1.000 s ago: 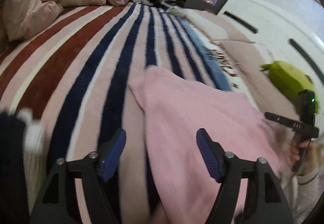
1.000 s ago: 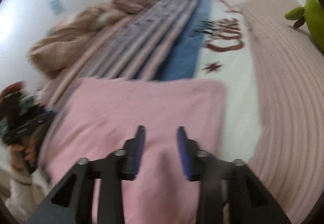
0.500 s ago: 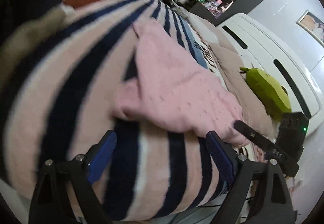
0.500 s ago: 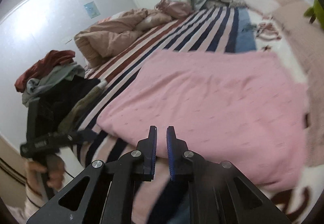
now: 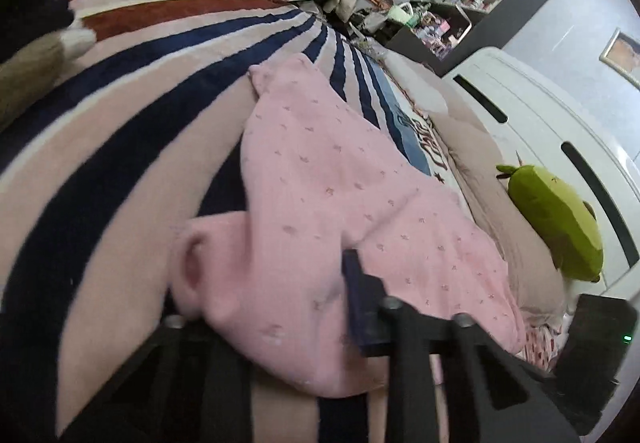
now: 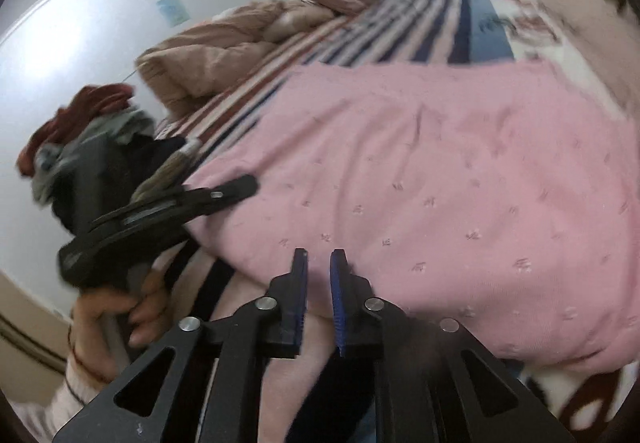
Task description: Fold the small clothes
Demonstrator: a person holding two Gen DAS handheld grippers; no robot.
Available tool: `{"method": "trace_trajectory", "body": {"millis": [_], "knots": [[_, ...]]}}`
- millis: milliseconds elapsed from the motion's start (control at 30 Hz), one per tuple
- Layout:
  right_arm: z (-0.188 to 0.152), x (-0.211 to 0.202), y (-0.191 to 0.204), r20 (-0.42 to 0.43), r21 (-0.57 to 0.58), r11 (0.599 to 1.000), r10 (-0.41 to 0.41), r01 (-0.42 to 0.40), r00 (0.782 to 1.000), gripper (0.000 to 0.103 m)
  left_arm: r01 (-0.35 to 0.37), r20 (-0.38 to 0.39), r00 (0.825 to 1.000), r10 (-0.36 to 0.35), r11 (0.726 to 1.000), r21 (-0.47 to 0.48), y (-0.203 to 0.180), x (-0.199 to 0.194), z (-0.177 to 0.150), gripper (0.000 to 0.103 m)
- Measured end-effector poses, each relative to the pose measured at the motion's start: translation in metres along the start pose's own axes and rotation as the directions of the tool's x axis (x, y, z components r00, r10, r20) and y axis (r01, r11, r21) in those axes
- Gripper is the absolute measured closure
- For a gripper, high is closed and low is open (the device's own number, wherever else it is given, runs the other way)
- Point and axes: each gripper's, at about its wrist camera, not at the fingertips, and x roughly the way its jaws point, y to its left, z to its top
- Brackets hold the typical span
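Pink garment (image 5: 344, 211) spread on striped bedcover (image 5: 120, 131), near hem bunched at six o'clock inside left gripper (image 5: 280, 303) just closed on it, right gripper (image 6: 319, 295) nearly pressed together at hem, apparently gathering corners for folding.

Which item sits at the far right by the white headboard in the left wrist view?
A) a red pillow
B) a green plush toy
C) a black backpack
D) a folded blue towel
B: a green plush toy lies on the beige cover beside the white headboard, right of the pink garment.
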Motion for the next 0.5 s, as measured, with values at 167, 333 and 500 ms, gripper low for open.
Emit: {"method": "trace_trajectory", "body": {"millis": [167, 333, 500], "knots": [[0.009, -0.049, -0.028, 0.119, 0.055, 0.998, 0.012, -0.019, 0.993, 0.072, -0.014, 0.043, 0.999, 0.008, 0.991, 0.134, -0.026, -0.017, 0.016, 0.092], [-0.006, -0.083, -0.073, 0.195, 0.131, 0.989, 0.045, -0.072, 0.98, 0.069, -0.052, 0.06, 0.998, 0.035, 0.949, 0.312, -0.08, -0.02, 0.027, 0.092], [-0.028, -0.112, -0.106, 0.258, 0.194, 0.978, 0.029, -0.081, 0.966, 0.069, -0.016, 0.02, 1.0, 0.007, 0.876, 0.482, -0.15, 0.001, 0.025, 0.092]]}}
